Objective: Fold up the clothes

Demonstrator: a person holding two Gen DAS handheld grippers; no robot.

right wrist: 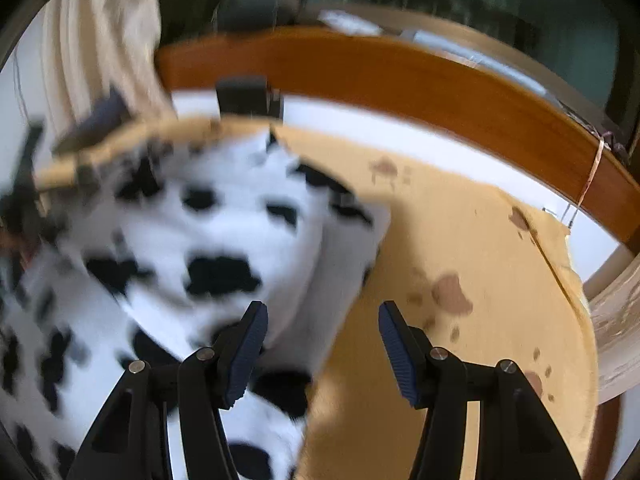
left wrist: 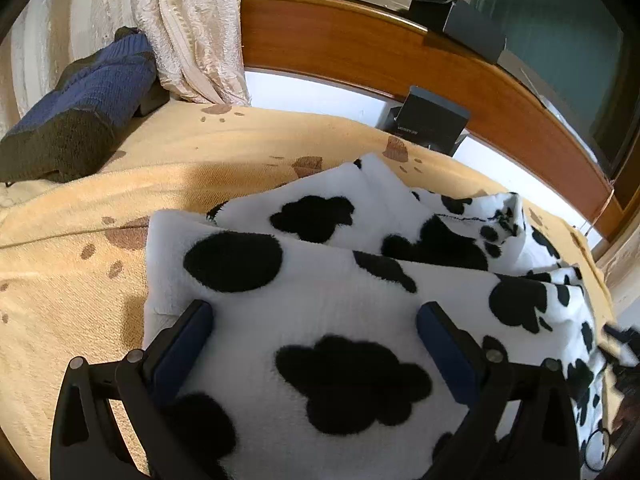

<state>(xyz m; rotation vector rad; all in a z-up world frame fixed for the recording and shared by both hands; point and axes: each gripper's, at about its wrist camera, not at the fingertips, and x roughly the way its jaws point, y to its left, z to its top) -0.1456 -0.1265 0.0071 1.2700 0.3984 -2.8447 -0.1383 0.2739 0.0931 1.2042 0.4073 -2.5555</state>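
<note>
The left gripper (left wrist: 314, 320) stands spread over the cow-print garment (left wrist: 320, 300). The right gripper (right wrist: 323, 320) also stands spread, holding nothing, the garment's edge beneath its left finger.

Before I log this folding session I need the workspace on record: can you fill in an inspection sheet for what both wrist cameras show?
Surface: tan blanket with brown paw prints, covering the bed.
Job's things: cow-print fleece garment, partly folded in layers; blurred in the right wrist view.
Clutter: blue and black knit bundled at the far left; small dark box at the far edge.
Grippers: left gripper open, its fingers over the fleece; right gripper open, nothing gripped.
Cables: thin cord on the wooden rail.
Surroundings: cream curtain, dark window behind.
</note>
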